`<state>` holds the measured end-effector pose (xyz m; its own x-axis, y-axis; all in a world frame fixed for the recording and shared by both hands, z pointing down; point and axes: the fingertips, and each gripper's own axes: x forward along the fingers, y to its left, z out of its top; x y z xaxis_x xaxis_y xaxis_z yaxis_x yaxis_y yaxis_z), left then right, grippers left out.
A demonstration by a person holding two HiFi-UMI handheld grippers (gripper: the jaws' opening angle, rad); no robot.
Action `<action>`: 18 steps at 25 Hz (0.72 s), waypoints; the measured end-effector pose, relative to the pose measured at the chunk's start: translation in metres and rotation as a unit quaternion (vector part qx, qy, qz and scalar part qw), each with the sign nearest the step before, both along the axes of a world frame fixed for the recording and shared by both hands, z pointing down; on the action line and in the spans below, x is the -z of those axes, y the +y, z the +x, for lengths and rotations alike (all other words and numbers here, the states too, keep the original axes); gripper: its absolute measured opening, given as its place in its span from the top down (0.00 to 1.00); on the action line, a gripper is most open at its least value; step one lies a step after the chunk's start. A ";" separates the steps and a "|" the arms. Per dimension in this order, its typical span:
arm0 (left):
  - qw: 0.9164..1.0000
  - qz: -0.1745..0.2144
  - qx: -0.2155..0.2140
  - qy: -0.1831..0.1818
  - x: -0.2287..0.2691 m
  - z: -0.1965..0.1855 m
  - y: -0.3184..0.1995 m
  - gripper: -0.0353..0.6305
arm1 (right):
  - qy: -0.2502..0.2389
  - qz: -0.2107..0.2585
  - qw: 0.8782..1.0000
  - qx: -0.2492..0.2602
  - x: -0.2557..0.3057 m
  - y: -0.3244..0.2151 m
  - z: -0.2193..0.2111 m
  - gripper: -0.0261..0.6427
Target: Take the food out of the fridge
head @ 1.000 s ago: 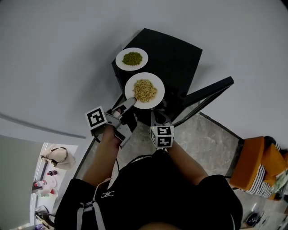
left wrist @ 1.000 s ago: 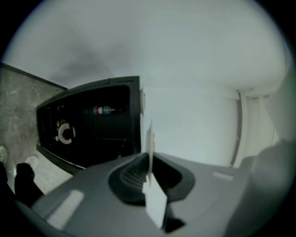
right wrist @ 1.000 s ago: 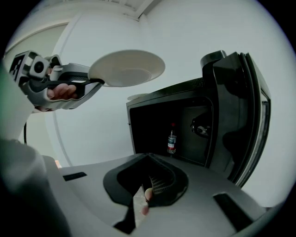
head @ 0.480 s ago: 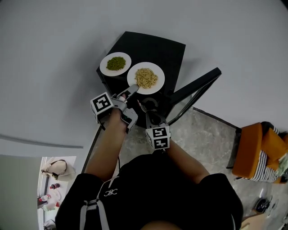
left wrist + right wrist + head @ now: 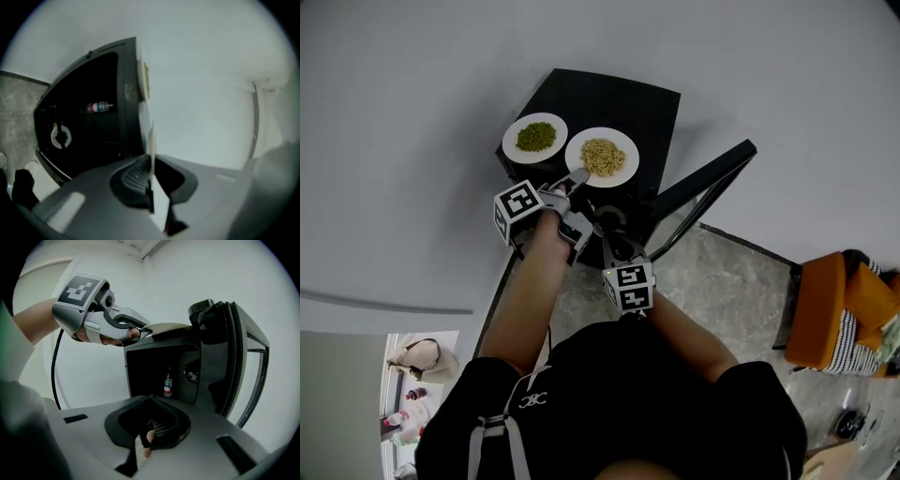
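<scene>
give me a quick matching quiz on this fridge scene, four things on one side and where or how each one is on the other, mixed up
Things:
1. plate of green food
2. plate of yellow food
3. bottle
4. fridge door

Places or states:
A. inside the fridge
B. swung open
C. on top of the fridge, rim clamped by the left gripper
D. on top of the fridge, untouched

Pairs: 1-D, 2-C, 3-A, 4-B
</scene>
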<state>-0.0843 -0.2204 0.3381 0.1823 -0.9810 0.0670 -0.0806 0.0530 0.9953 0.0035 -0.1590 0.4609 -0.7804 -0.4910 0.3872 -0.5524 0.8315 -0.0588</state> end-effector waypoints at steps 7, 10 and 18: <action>1.000 0.000 0.000 -0.003 -0.004 -0.002 0.000 0.88 | 0.002 0.000 1.000 0.009 -0.002 0.001 -0.005 0.97; 1.000 0.009 0.011 -0.008 -0.002 -0.009 0.005 0.78 | 0.004 0.000 1.000 0.014 -0.003 0.005 -0.007 0.97; 0.989 0.009 0.041 -0.142 -0.009 -0.030 0.035 0.95 | 0.002 -0.004 1.000 0.016 -0.004 0.011 -0.011 0.97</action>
<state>-0.1138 -0.1850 0.3475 0.0793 -0.9931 0.0864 -0.3524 0.0531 0.9343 -0.0080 -0.1478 0.4649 -0.7944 -0.4628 0.3934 -0.5256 0.8483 -0.0633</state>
